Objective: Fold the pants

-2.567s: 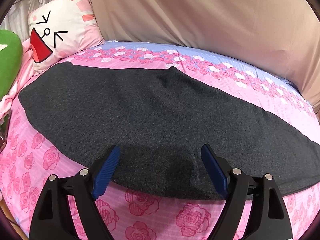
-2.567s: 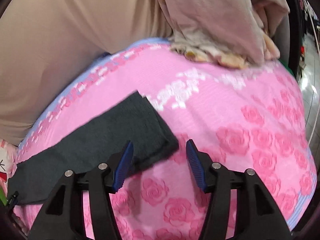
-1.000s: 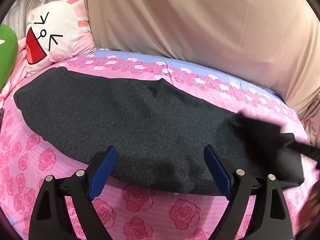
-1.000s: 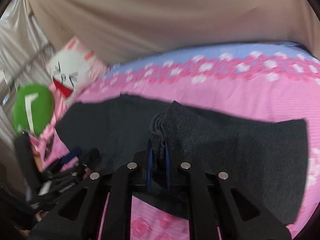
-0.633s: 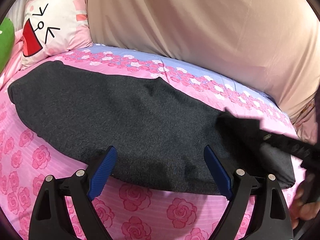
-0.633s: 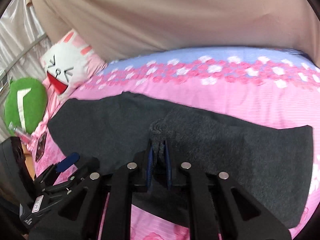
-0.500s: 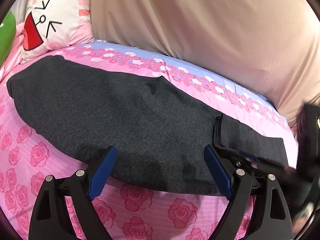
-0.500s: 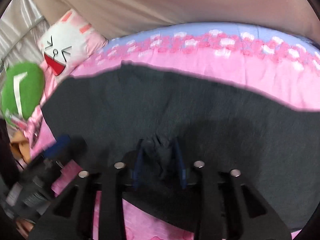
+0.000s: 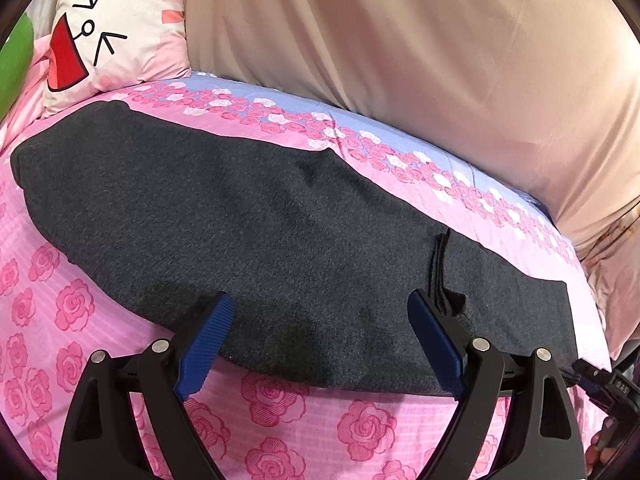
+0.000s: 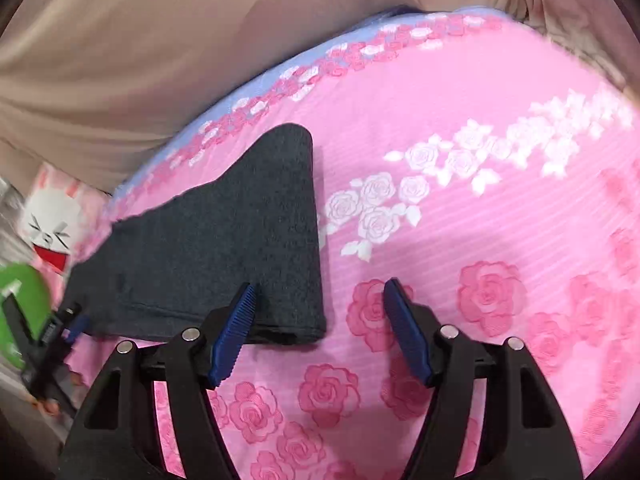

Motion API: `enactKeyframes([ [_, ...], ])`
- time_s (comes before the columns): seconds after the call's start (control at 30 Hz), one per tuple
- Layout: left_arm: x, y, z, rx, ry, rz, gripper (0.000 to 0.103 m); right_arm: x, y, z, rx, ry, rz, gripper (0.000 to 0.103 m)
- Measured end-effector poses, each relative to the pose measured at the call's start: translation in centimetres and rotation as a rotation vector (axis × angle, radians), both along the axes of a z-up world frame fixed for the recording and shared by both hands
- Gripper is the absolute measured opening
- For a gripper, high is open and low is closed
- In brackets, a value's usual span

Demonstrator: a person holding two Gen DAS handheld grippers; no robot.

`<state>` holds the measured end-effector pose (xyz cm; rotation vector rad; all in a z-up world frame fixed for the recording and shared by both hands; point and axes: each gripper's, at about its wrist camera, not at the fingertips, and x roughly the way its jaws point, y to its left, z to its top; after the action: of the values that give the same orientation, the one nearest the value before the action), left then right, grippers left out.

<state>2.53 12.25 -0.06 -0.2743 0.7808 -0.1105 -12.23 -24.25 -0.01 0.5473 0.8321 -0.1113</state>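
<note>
Dark grey knit pants lie flat on the pink rose-print bedsheet, leg end already folded over them. Right gripper, jaws just opened, empty beside that fold; left gripper wide open, empty, at pants' near edge. Prob. 1–2 folds left.

Bed with pink rose-print sheet: dark grey pants lying flat, leg end folded over; cartoon-face pillow at one end.
</note>
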Motion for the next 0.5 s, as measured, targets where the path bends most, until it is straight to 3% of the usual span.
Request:
enactKeyframes([
  [0.03, 0.0, 0.0, 0.0, 0.001, -0.001, 0.001, 0.086, 0.4, 0.2, 0.1, 0.001, -0.006, 0.015, 0.075],
  [0.1, -0.1, 0.1, 0.1, 0.005, -0.006, 0.006, 0.086, 1.7, 1.3, -0.2, 0.032, -0.018, 0.067, 0.072],
  [0.17, -0.1, 0.0, 0.1, 0.009, -0.009, 0.012, 0.086, 2.9, 2.3, -0.5, 0.039, -0.002, 0.104, 0.023],
  [0.2, -0.1, 0.1, 0.1, 0.010, -0.010, 0.015, 0.086, 3.1, 2.6, -0.5, 0.041, -0.005, 0.107, 0.015],
  [0.43, -0.9, -0.6, 0.9, 0.043, 0.020, 0.032, 0.086, 0.0, -0.8, 3.9, -0.096, -0.136, 0.029, 0.009],
  [0.5, -1.3, -1.3, 1.2, 0.042, 0.015, 0.008, 0.086, -1.3, -3.1, 4.4, -0.114, -0.134, -0.023, 0.001],
])
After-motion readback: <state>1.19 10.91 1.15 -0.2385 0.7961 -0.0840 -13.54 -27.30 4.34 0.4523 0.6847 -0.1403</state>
